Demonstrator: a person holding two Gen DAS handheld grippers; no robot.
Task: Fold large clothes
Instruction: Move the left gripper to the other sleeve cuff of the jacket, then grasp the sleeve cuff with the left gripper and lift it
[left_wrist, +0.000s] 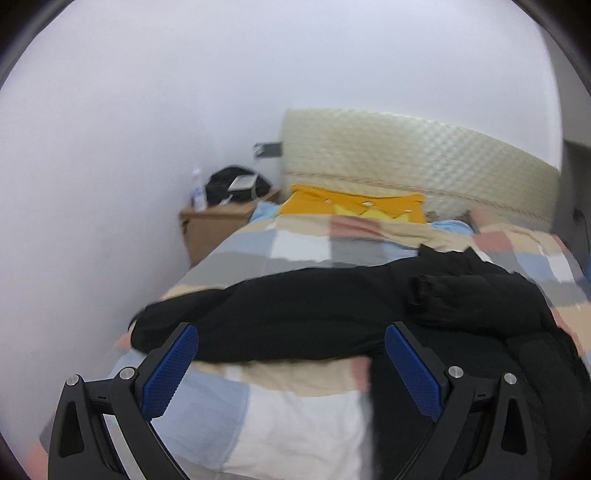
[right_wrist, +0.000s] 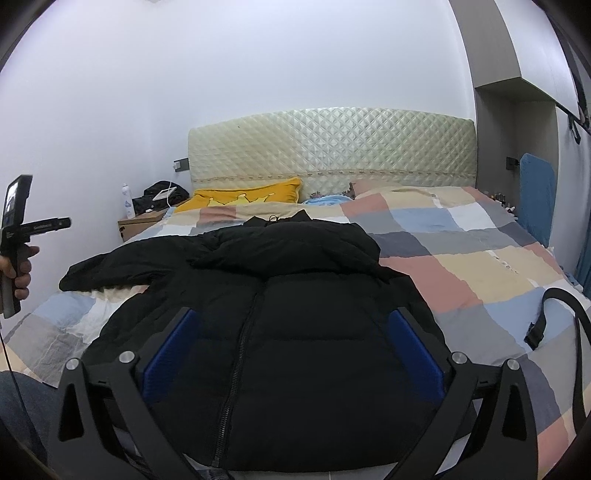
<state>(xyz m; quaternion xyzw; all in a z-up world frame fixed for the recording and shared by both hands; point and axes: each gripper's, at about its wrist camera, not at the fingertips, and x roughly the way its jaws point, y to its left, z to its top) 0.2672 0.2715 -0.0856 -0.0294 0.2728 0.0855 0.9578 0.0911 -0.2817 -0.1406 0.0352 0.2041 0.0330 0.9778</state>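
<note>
A large black puffer jacket (right_wrist: 295, 306) lies front up on the bed, zipper closed, hood toward the headboard. Its left sleeve (right_wrist: 122, 266) stretches out to the left; the right sleeve is folded in or hidden. In the left wrist view the jacket (left_wrist: 332, 314) lies across, with the sleeve end (left_wrist: 166, 321) at left. My left gripper (left_wrist: 291, 336) is open and empty, just above the sleeve. My right gripper (right_wrist: 291, 321) is open and empty over the jacket's chest. The left gripper's body, held in a hand, shows in the right wrist view (right_wrist: 16, 243).
The bed has a checked cover (right_wrist: 461, 258), a yellow pillow (right_wrist: 243, 195) and a quilted headboard (right_wrist: 332, 147). A wooden nightstand (right_wrist: 142, 221) with a bottle and dark items stands at back left. A black strap (right_wrist: 554, 317) lies at right. White wall runs along the left.
</note>
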